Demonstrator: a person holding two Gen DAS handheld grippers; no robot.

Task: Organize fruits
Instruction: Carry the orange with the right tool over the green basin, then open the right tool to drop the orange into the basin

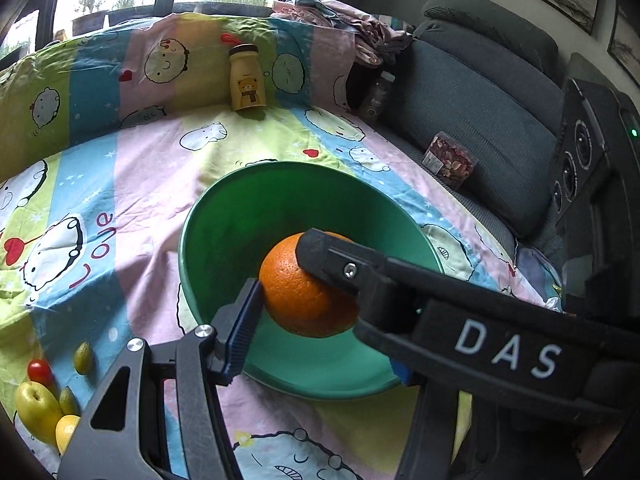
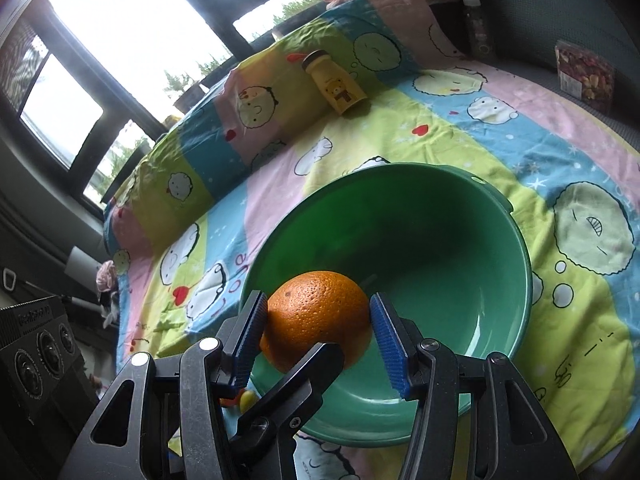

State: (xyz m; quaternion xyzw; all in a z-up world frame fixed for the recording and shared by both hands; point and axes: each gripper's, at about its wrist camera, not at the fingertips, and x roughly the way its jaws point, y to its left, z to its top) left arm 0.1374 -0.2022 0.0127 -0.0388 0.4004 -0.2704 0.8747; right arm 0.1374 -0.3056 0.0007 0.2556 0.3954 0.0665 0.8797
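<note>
An orange (image 1: 304,292) hangs over the near side of a green bowl (image 1: 224,232) that stands on a cartoon-print sheet. My left gripper (image 1: 308,296) is shut on the orange; its left blue pad (image 1: 246,320) presses the fruit, and its right finger is hidden behind the right gripper's black finger (image 1: 320,256). In the right wrist view the orange (image 2: 316,312) sits between both blue pads of my right gripper (image 2: 318,308), which is shut on it, with the bowl (image 2: 460,248) behind. The left gripper's finger (image 2: 312,368) crosses below the fruit.
More fruit lies at the sheet's near left: a cherry tomato (image 1: 39,370), a small green fruit (image 1: 83,358), a yellow-green apple (image 1: 36,408) and a lemon (image 1: 67,432). A yellow bear bottle (image 1: 247,78) stands at the back. A snack packet (image 1: 450,160) and a black speaker (image 1: 580,160) are at the right.
</note>
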